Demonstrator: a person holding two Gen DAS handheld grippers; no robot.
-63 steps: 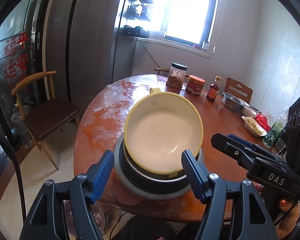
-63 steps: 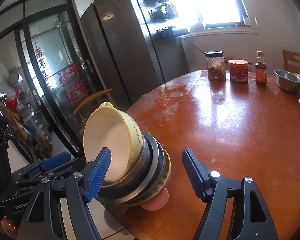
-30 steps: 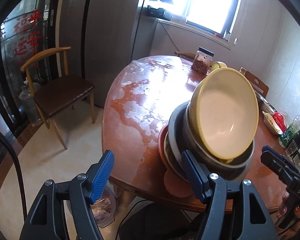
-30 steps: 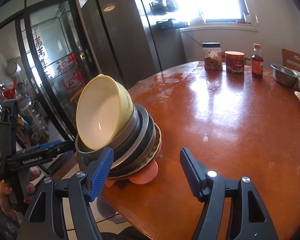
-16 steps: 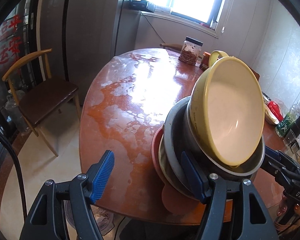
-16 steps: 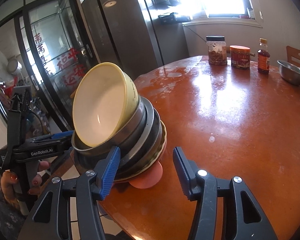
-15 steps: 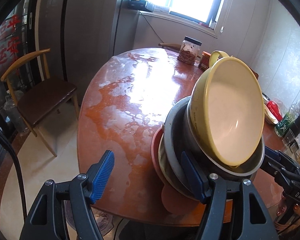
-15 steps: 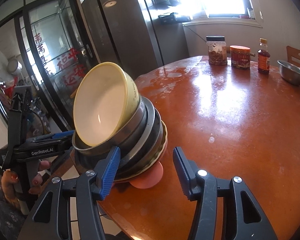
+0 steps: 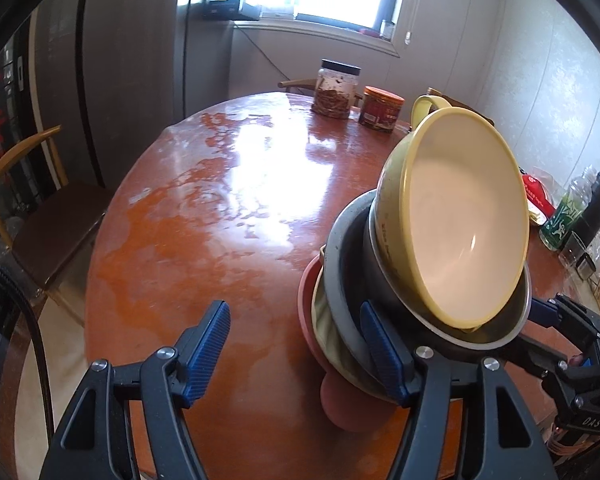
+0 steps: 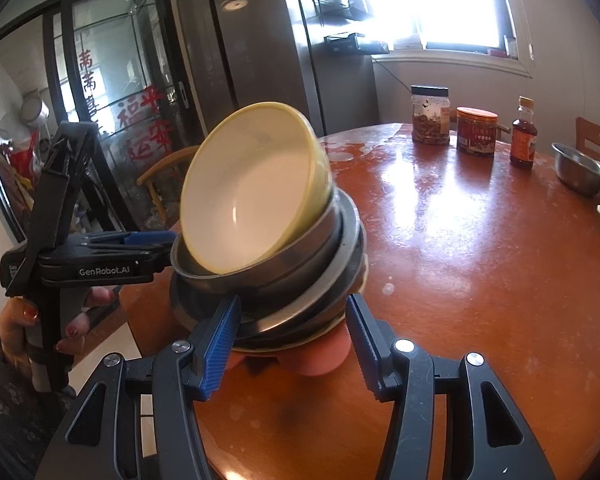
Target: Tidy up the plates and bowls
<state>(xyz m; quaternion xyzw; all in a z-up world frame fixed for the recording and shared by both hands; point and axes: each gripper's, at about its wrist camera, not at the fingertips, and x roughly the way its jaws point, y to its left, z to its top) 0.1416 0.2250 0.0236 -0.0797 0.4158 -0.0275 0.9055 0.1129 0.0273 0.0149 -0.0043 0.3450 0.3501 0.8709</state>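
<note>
A stack of dishes sits at the near edge of the round wooden table (image 9: 204, 216). A yellow bowl (image 9: 460, 224) with a handle lies on top, over steel bowls (image 10: 300, 256), a cream plate and a pink plate (image 9: 306, 320). The stack also shows in the right wrist view, with the yellow bowl (image 10: 252, 192) on top. My left gripper (image 9: 300, 344) is open; its right finger touches the stack's left side. My right gripper (image 10: 294, 336) is open, its fingers either side of the stack's near rim.
Two jars (image 9: 338, 88) (image 9: 380, 108) and a sauce bottle (image 10: 522, 138) stand at the table's far side. A steel bowl (image 10: 576, 168) and a food dish are at the right. Bottles (image 9: 568, 208) stand right of the stack. A wooden chair (image 9: 40, 208) is left of the table.
The left gripper has swung around the stack's left side and come closer. The right gripper has moved in, its fingers now narrower around the stack's rim. The stack has stayed in place.
</note>
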